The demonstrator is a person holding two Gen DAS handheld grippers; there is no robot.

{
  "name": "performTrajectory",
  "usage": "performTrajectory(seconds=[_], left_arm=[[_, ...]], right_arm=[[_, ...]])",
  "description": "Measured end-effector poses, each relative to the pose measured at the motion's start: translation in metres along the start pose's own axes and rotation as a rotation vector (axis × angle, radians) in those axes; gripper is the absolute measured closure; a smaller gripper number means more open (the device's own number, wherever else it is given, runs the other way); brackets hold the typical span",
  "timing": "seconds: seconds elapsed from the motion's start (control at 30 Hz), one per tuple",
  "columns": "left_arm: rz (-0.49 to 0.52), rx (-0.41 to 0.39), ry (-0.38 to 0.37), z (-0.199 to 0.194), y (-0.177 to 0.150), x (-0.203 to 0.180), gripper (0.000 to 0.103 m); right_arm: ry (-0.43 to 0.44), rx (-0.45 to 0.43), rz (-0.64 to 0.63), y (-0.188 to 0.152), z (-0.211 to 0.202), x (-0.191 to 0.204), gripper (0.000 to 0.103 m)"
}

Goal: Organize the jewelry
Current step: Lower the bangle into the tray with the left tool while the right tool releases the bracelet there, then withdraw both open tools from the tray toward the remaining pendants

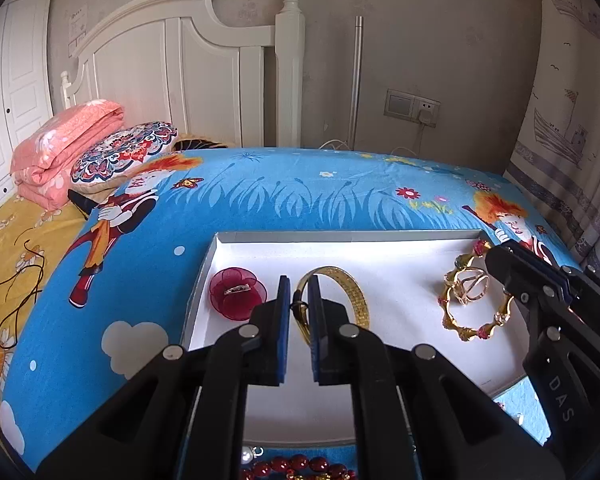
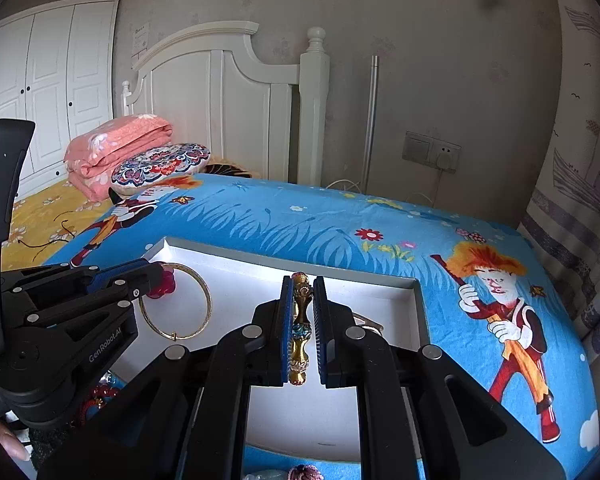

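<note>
A white open box (image 1: 340, 236) lies on the blue cartoon bedsheet. My left gripper (image 1: 299, 296) stands around the rim of a plain gold bangle (image 1: 356, 300), jaws close on it; the bangle also shows in the right wrist view (image 2: 204, 300). My right gripper (image 2: 303, 292) is shut on an ornate gold bangle with red and blue beads (image 2: 300, 336), which in the left wrist view (image 1: 472, 328) lies at the box's right. A gold ring (image 1: 470, 286) sits inside that bangle. A dark red flower with a ring (image 1: 238, 292) lies at the box's left.
Red bead strands (image 1: 300, 466) and a pearl lie in front of the box. A pink folded quilt (image 1: 68, 148) and patterned cushion (image 1: 124, 156) sit by the white headboard. A dark cord (image 1: 20, 300) lies on the yellow sheet at left. Curtains hang at right.
</note>
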State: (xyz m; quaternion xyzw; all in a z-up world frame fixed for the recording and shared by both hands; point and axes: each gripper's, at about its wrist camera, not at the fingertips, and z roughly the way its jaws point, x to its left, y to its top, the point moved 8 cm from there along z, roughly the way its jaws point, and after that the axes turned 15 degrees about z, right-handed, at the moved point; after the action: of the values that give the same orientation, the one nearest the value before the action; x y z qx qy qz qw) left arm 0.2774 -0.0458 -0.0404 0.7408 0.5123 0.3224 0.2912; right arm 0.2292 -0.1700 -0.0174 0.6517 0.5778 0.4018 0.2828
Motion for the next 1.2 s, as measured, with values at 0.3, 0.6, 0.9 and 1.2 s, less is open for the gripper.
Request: performTrajectory(seconds=[0.3,0.6,0.9,1.2], left_arm=[[-0.006,0.067,0.036,0.025,-0.011,0.006,0.064],[-0.022,0.067,0.068,0.016,-0.018,0.018,0.05],[0.002,0.006,0.15,-0.019,-0.018,0.024,0.02],[-0.017,-0.054,0.172,-0.063,-0.041,0.024,0.008]], right_arm=[[-0.057,0.099,0.039,-0.007,0.037,-0.016,0.081],[-0.068,0.084,0.042,-0.01,0.029,-0.025,0.059],[-0.058,0.052,0.036,-0.008,0.001,-0.033,0.059],[-0.059,0.024,0.06,-0.027,-0.041,-0.05,0.057]])
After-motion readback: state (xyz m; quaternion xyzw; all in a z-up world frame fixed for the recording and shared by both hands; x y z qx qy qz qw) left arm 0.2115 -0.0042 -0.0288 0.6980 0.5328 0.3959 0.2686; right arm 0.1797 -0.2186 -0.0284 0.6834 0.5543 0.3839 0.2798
